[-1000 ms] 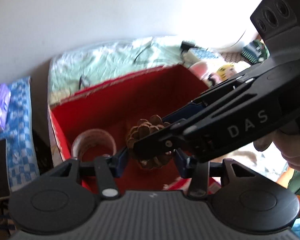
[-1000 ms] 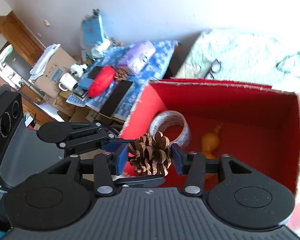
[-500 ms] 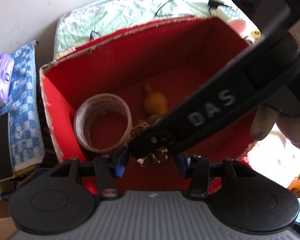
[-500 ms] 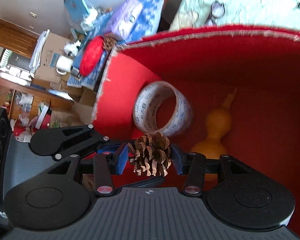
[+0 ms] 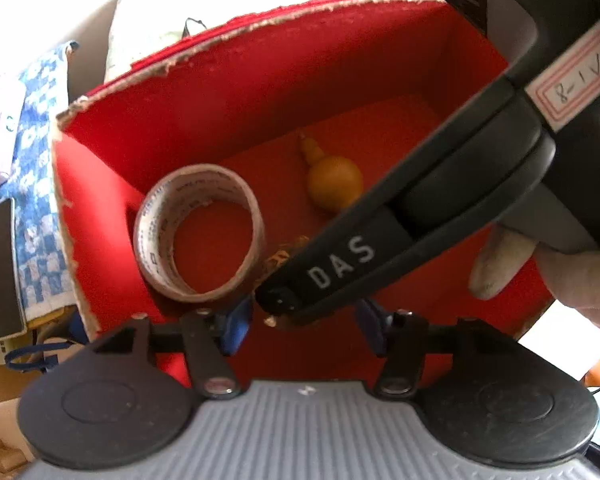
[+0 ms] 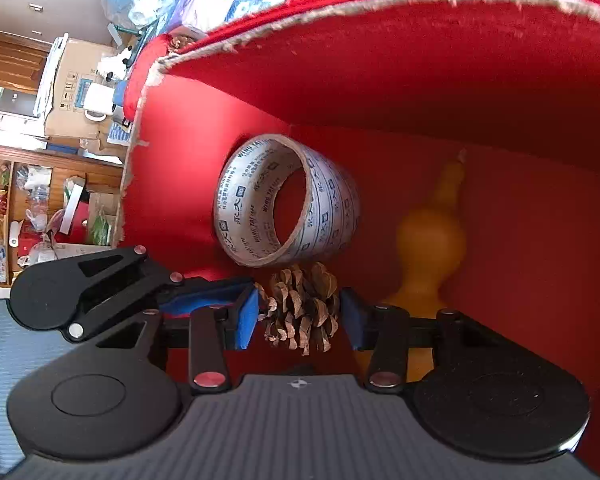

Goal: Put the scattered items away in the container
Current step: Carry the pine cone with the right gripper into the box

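Your right fingers (image 6: 300, 314) reach down into the red container (image 6: 420, 80) with the pine cone (image 6: 302, 308) between the blue pads. They are closing a little at this moment; the left pad touches the cone's scales and the right pad sits against its other side, so the cone is held at roughly mid spread.

Your left fingers (image 5: 304, 326) are opening. From the left wrist view the right gripper's black arm crosses just in front of them, and only a few brown scales of the pine cone (image 5: 282, 254) show past it, beyond the gap. Nothing sits between the left pads themselves. A gloved hand (image 5: 540, 276) grips the right tool at the far right of that view.

Just beyond your right fingers, and slightly to their left, the roll of printed tape (image 6: 288, 200) stands on its edge on the container floor, its lower rim nearly touching the top of the cone. Beyond and to the right of the right pad lies the orange gourd (image 6: 432, 240), narrow neck pointing away from you towards the back wall. In the left wrist view the tape roll (image 5: 200, 240) lies ahead and to the left of your left fingers, with the gourd (image 5: 334, 180) farther in, apart from the roll.

Outside the container, off to the left of your left fingers, a blue checked cloth (image 5: 40, 160) carries a dark flat object (image 5: 4, 268).
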Available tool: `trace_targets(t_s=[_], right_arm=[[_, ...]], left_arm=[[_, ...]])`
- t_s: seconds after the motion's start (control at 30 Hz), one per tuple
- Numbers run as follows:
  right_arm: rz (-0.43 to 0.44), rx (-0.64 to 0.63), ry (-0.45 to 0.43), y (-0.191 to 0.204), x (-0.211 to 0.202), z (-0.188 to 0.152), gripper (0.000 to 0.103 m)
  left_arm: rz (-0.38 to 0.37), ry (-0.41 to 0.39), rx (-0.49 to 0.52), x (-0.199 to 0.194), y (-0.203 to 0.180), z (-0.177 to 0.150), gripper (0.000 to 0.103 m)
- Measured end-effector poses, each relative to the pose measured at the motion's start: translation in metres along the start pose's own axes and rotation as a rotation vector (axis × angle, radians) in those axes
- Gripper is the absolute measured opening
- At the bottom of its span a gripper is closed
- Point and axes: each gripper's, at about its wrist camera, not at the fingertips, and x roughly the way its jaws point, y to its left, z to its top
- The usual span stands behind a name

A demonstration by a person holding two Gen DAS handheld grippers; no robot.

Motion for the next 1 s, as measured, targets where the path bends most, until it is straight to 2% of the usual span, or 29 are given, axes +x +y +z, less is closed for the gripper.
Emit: trace_targets(t_s=[0.2, 0.33, 0.47, 0.57, 0.87, 1.0], right_arm=[[0.0, 0.006, 0.028, -0.001, 0.004, 0.0, 0.047], [-0.007, 0.029, 0.055, 0.002, 0.012, 0.004, 0.048], [-0.016, 0.032, 0.074, 0.004, 0.017, 0.006, 0.049], [-0.004, 0.035, 0.083, 0.002, 0.014, 0.006, 0.049], [0.019, 0.01, 0.052, -0.001, -0.005, 0.003, 0.052], [0.025, -0.031, -0.022, -0.005, -0.036, -0.005, 0.051]], left_arm=[[-0.041, -0.003, -0.037, -0.008, 0.007, -0.003, 0.06], [-0.059, -0.011, -0.039, -0.016, 0.004, -0.001, 0.069], [-0.03, -0.005, -0.019, -0.018, 0.001, -0.002, 0.07], [-0.036, -0.01, -0.013, -0.02, -0.002, -0.003, 0.073], [-0.051, -0.043, 0.003, -0.035, 0.0, -0.01, 0.074], [-0.098, -0.067, -0.002, -0.038, -0.004, -0.01, 0.068]])
